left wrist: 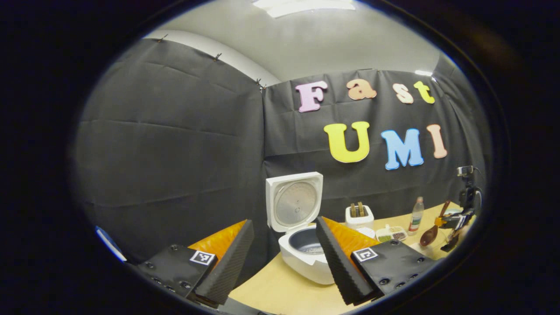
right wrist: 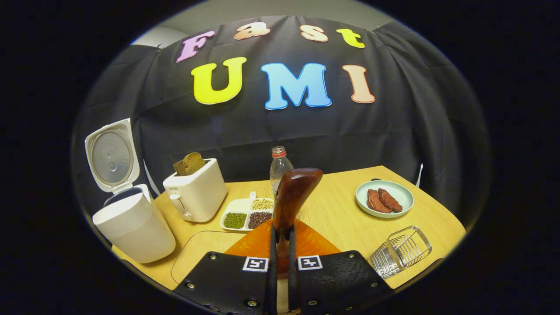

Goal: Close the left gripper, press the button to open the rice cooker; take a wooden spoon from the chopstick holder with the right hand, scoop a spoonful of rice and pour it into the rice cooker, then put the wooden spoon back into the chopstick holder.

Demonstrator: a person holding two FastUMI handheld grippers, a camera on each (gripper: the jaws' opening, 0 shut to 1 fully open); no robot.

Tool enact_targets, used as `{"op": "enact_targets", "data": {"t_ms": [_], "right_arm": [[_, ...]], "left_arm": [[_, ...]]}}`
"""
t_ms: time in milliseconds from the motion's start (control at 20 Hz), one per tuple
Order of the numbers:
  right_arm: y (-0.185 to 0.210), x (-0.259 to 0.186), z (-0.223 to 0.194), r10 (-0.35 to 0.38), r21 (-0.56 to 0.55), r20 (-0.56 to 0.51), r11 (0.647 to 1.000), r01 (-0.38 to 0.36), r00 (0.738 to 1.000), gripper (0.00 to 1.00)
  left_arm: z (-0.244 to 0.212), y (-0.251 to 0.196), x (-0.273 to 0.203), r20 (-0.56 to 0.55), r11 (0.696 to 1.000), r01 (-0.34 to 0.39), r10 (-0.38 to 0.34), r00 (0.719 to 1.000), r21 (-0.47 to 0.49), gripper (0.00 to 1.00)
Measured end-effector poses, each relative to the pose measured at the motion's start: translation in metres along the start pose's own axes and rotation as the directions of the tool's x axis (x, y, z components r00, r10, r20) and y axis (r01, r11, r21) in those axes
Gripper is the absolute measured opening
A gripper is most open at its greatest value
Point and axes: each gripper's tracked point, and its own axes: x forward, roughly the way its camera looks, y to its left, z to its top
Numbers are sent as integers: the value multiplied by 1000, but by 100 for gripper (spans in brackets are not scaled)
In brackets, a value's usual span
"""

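Right of the open rice cooker [right wrist: 131, 232], your right gripper [right wrist: 280, 245] is clenched on the stiff, light wooden spoon [right wrist: 293, 197]; your left gripper [left wrist: 284, 258] is released.

Around my white rice cooker [right wrist: 133, 227] on the pale wood table [right wrist: 345, 218]: cream toaster [right wrist: 197, 190] beside it, reddish-brown wooden spoon [right wrist: 292, 197], pale green plate [right wrist: 404, 192] farther off, wire chopstick holder [right wrist: 400, 251].
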Motion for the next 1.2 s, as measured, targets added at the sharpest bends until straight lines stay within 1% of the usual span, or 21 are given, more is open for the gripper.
{"op": "enact_targets", "data": {"t_ms": [200, 500, 600, 650, 750, 800, 900, 950, 1000, 1050, 1150, 1200], "right_arm": [[18, -1, -8, 20, -20, 5, 1000, -20, 1000, 10], [52, -10, -23, 111, 51, -52, 993, -108, 992, 10], [57, -14, -26, 145, 122, -75, 983, -135, 987, 11], [57, -14, -26, 153, 186, -88, 973, -134, 984, 11], [50, -12, -28, 164, 340, -122, 933, -114, 979, 11], [46, -12, -29, 173, 410, -141, 907, -102, 975, 10], [44, -9, -29, 202, 521, -167, 849, -88, 965, 10], [43, -10, -27, 220, 577, -168, 812, -85, 961, 10], [41, -12, -23, 233, 624, -164, 777, -82, 958, 10], [40, -13, -17, 246, 657, -159, 750, -84, 956, 10], [40, -14, -5, 268, 693, -142, 714, -97, 953, 10], [43, -15, 2, 280, 711, -130, 695, -108, 951, 10]], "left_arm": [[-5, 1, 1, -9, 1000, 2, -2, 1000, -2, 98], [-5, -9, 1, -6, 1000, 19, -19, 1000, -21, 98], [-5, -9, 0, -4, 1000, 19, -19, 1000, -17, 98], [-5, -8, -1, -4, 1000, 17, -17, 1000, -12, 98], [-5, -7, -2, -1, 1000, 14, -14, 1000, -3, 98], [-6, -8, -5, -2, 1000, 13, -13, 1000, -2, 92], [-7, -4, -9, -5, 1000, 8, -8, 1000, -2, 92], [-8, -4, -9, -7, 1000, 6, -6, 1000, -3, 98], [-8, -5, -10, -8, 1000, 3, -3, 1000, -4, 98], [-7, -4, -11, -6, 1000, 2, -2, 1000, -3, 92], [-7, -5, -13, -3, 1000, -1, 1, 1000, 2, 93], [-8, -4, -15, -3, 1000, -2, 2, 1000, 2, 98]]}}
